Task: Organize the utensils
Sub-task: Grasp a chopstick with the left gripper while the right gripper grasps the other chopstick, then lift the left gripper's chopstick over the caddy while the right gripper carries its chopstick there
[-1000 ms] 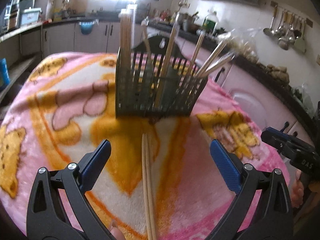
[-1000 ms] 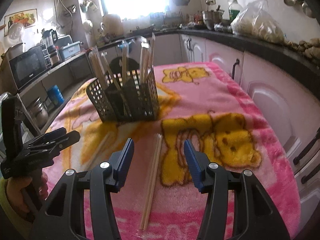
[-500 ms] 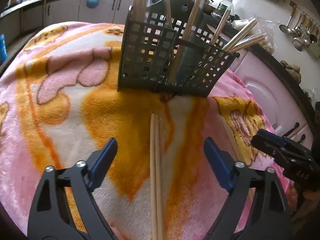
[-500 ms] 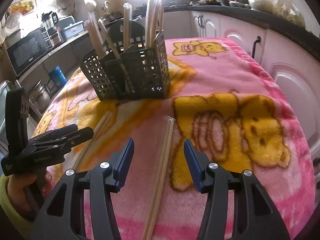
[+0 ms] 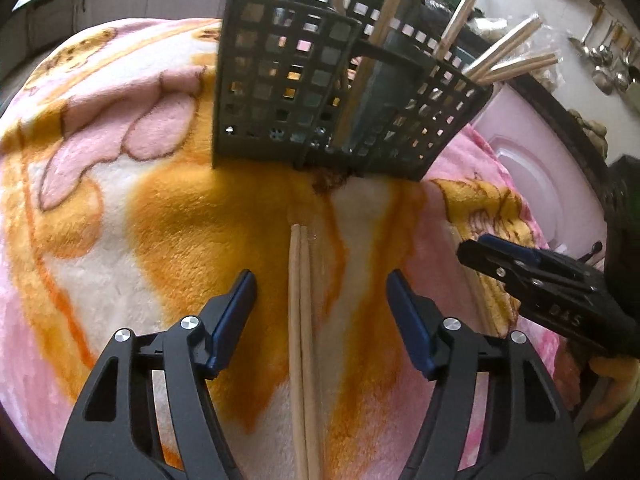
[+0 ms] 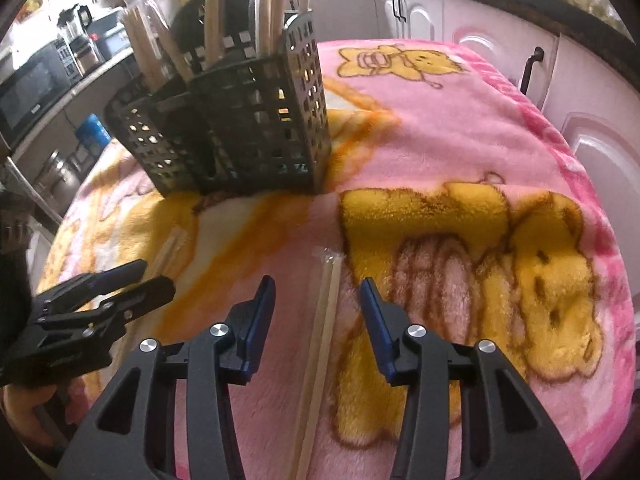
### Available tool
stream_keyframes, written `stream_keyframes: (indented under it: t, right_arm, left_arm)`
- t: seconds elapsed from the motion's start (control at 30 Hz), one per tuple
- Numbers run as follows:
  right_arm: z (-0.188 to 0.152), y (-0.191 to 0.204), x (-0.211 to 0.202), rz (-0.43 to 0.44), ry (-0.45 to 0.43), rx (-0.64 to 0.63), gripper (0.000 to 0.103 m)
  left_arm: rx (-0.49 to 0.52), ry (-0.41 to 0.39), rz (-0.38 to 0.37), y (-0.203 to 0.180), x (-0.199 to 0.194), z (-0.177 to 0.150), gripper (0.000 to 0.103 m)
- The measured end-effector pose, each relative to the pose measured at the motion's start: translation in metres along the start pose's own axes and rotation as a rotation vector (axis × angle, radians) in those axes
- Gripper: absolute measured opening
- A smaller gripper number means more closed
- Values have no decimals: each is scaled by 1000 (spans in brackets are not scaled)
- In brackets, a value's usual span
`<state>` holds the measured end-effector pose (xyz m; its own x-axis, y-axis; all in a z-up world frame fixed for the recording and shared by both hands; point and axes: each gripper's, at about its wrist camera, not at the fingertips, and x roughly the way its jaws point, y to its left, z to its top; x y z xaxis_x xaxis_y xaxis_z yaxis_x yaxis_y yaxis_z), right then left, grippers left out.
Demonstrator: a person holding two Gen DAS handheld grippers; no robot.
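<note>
Nearest to each camera: the left gripper sits low over a bare pair of chopsticks lying flat on the pink-and-orange blanket; its jaws have just been closing, with the pair between them, but a clear gap shows on both sides, so nothing is gripped. The right gripper straddles a second pair, the wrapped chopsticks, in what looks like a clear sleeve; its jaws have also just been closing, narrower than the left's, pads still off the sticks. Both pairs point toward the holder. Further on stands the dark perforated utensil holder, upright on the blanket, already carrying several chopsticks in its compartments; the sticks on the right side lean outward. Behind it, kitchen counters and cabinets. Judgement: step in hand is the pick-up, both hands at once, neither grasp made. Next move calls for lowering until the pads flank the sticks, then closing squarely so each pair lifts together; soft pile may let thin sticks roll or slip out.
</note>
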<state>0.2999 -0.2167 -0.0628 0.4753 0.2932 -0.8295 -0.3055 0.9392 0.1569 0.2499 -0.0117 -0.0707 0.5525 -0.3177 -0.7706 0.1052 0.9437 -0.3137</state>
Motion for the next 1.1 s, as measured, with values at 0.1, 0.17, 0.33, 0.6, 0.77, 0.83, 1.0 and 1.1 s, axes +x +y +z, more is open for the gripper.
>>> stream_keyframes:
  t: [0.1, 0.17, 0.33, 0.6, 0.77, 0.83, 1.0, 1.1]
  right_arm:
    - [3, 3, 12, -28, 38, 0, 35]
    - [2, 6, 19, -51, 52, -7, 26]
    - [0, 15, 22, -107, 32, -64, 16]
    - [-1, 0, 10, 0, 10, 21, 9]
    - [-1, 3, -8, 39, -42, 22, 9]
    - [2, 4, -15, 56, -67, 23, 9]
    - [4, 12, -34, 80, -121, 8, 9]
    - [4, 18, -44, 82, -145, -7, 9]
  left_arm:
    - [37, 19, 19, -2, 4, 2, 58]
    - [58, 32, 32, -6, 7, 4, 58]
    - [113, 54, 65, -14, 17, 8, 57]
    - [113, 48, 108, -8, 22, 14, 21]
    - [91, 40, 57, 3, 16, 10, 5]
    - [90, 36, 24, 3, 11, 9, 5]
    - [94, -17, -44, 2, -15, 10, 5]
    - [94, -53, -69, 1, -31, 11, 5]
